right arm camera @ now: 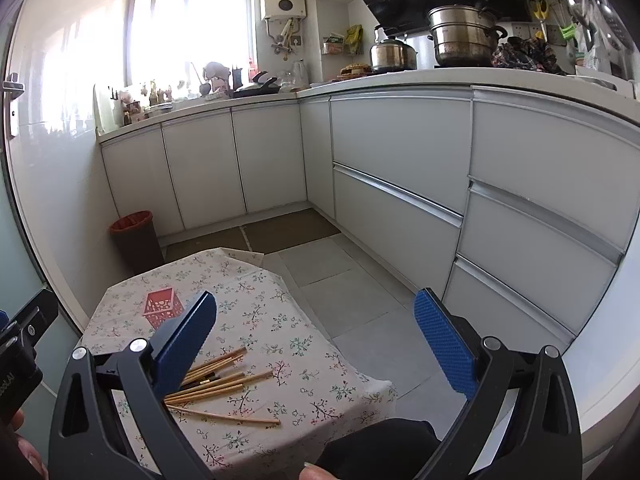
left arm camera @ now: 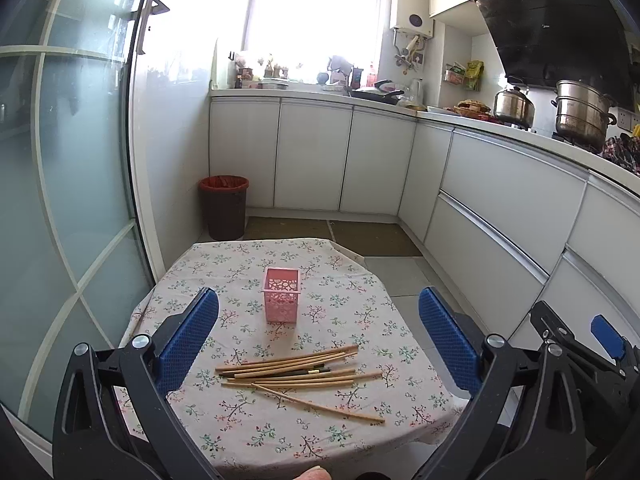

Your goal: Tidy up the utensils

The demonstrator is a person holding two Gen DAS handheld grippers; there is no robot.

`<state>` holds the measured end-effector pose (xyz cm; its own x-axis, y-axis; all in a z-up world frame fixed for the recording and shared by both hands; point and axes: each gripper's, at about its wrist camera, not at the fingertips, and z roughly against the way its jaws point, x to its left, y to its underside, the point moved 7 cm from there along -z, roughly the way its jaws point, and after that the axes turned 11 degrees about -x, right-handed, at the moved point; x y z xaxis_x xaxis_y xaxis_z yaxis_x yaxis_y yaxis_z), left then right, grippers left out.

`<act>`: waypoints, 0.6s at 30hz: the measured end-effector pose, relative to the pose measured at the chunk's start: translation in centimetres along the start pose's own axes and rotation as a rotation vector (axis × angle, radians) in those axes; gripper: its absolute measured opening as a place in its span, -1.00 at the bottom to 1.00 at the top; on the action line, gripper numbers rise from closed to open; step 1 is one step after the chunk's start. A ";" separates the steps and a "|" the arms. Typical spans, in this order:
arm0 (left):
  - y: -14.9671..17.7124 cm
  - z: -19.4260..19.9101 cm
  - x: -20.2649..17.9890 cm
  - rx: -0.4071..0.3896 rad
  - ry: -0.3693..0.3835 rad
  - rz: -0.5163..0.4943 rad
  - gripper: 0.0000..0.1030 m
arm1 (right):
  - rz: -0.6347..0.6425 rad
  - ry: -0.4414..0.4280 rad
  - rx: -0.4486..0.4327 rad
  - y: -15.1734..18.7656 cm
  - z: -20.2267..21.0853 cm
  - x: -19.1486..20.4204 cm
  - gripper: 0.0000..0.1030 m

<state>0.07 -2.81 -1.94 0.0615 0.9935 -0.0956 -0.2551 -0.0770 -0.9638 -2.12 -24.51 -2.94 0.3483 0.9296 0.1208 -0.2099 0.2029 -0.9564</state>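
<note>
Grippers first: the left gripper [left arm camera: 319,336] hangs above the near edge of the table with its blue pads spread wide and nothing between them, and the right gripper [right arm camera: 316,344] sits off to the table's right side, just as wide open and just as empty. Nothing has been picked up, so I'd say the job has not really begun.

Every utensil lies loose in one heap of chopsticks [left arm camera: 298,372] on the flowered tablecloth [left arm camera: 248,440], near the front edge. I count roughly ten pale wooden sticks, one of them lying askew in front, plus what looks like a dark pair buried in the middle; the overlap makes an exact count uncertain.

Beyond them stands one pink holder [left arm camera: 281,295], upright and apparently empty, well apart from the heap. All sticks remain to be moved there.
</note>
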 end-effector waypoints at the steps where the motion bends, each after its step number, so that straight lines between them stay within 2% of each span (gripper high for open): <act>1: 0.1 0.1 -0.1 -0.001 0.003 -0.002 0.86 | -0.003 0.001 0.000 0.0 0.1 -0.1 0.87; 18: 0.2 1.0 -0.8 -0.009 0.003 -0.011 0.86 | -0.019 -0.006 -0.007 -0.1 1.1 -0.8 0.87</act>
<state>-0.95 -3.57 -1.80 0.0673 0.9941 -0.0856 -0.2456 -0.0667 -0.9671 -3.38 -24.89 -2.62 0.3467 0.9274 0.1404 -0.1965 0.2182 -0.9559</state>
